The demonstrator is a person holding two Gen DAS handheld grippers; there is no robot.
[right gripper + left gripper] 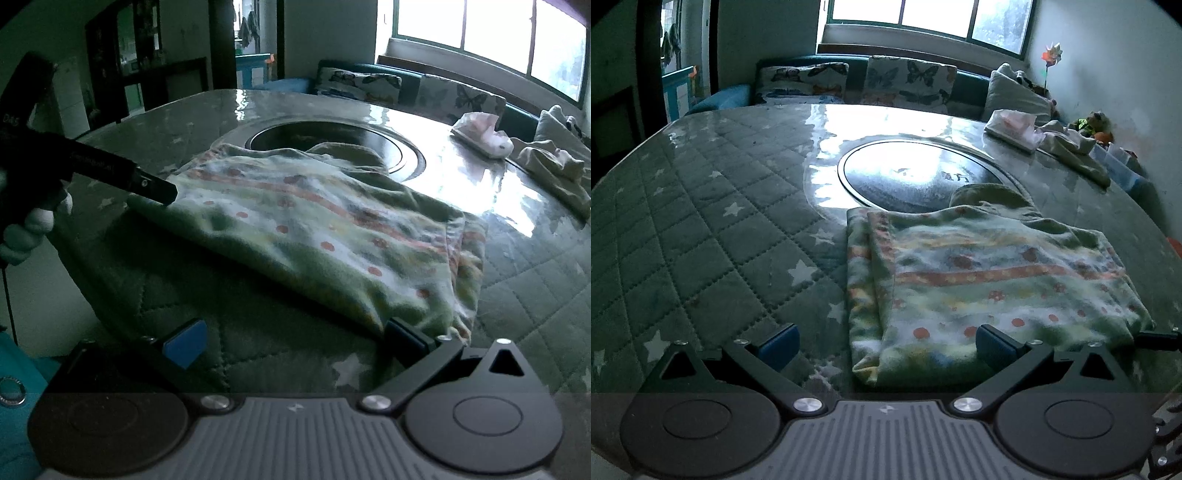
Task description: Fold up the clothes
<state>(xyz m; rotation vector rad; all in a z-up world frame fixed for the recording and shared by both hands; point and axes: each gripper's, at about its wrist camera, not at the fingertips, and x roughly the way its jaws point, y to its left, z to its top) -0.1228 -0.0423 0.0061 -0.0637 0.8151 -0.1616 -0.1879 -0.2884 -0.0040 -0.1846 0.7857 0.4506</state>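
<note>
Round table point(701, 221): quilted green star-print cover under clear glossy sheet. Dark round inset plate point(919, 177) at centre. Folded patterned garment point(990, 291) lies near edge, overlapping plate rim. Far side: tissue pack point(1012, 127), crumpled pale cloth point(1071, 151) beside it.

My left black two-finger gripper point(885, 343) has blue rubber pads point(779, 345) on angled matte arms, round silver pivot bolts point(808, 404), small silver screws at the knuckles, triangular cut-outs in the outer links, two round black discs with a ringed centre, and a grey ribbed plate point(886, 439) with a small pale emblem. My right black two-finger gripper point(293, 343) is built the same, with a brighter blue pad point(184, 343) and a thin dark cable at its far left; in its view my pale-gloved hand point(33, 225) shows, and the black housing beside it bears faint light lettering
</note>
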